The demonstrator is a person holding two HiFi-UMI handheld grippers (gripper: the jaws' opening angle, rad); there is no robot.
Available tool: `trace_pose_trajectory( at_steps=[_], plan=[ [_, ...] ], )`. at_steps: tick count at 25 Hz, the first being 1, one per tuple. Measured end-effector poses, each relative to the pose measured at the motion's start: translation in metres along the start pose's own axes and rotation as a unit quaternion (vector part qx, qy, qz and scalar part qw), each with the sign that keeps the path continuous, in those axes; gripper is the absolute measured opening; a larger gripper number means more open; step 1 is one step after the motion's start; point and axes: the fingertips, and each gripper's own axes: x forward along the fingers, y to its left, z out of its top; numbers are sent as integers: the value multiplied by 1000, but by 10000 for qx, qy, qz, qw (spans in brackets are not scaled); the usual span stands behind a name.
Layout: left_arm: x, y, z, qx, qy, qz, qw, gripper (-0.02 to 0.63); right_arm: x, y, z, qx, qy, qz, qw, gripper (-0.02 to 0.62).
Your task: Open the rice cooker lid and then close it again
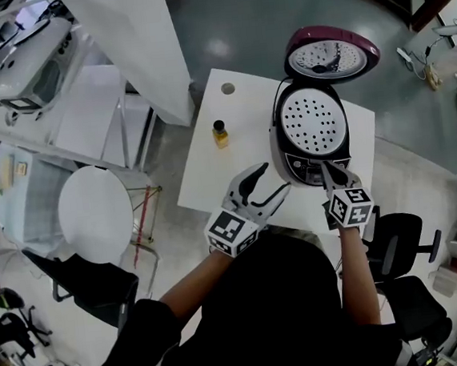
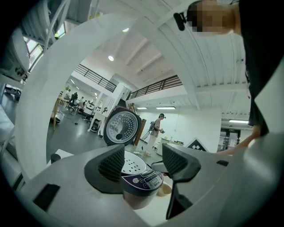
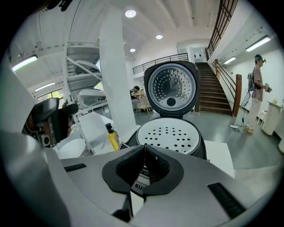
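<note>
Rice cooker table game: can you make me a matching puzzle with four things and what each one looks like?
Things:
1. lid
2. left gripper
3. right gripper
4. bottle

What it looks like:
A. jaws together
B. yellow
C. tipped up, open
D. jaws apart, nothing held

Pairs: 1-C, 2-D, 3-A, 4-B

White table (image 1: 204,176), rice cooker (image 1: 311,134), yellow bottle (image 1: 220,133)
</note>
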Motion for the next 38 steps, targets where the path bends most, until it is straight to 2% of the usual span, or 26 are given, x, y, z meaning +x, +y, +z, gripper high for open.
trace_pose_trajectory(
  at_steps=[6, 12, 16, 32, 38],
  plan=[
    [12, 4, 10, 35, -4, -65, 10000, 247, -24, -1, -2, 346, -162, 54, 9993, 0],
    [27, 10, 26, 131, -120, -16, 9998, 247, -31, 8, 9, -124, -297, 267, 9991, 0],
    [42, 16, 36, 215, -168, 57, 9996, 247, -33, 4, 19, -80, -448, 433, 9980, 0],
    [123, 36, 119, 543, -562, 4, 9969, 247, -39, -14, 39, -14, -574, 632, 9963, 0],
    [153, 40, 150, 569, -643, -151, 9962, 247, -34, -23, 41, 12, -518, 663, 9965, 0]
  ],
)
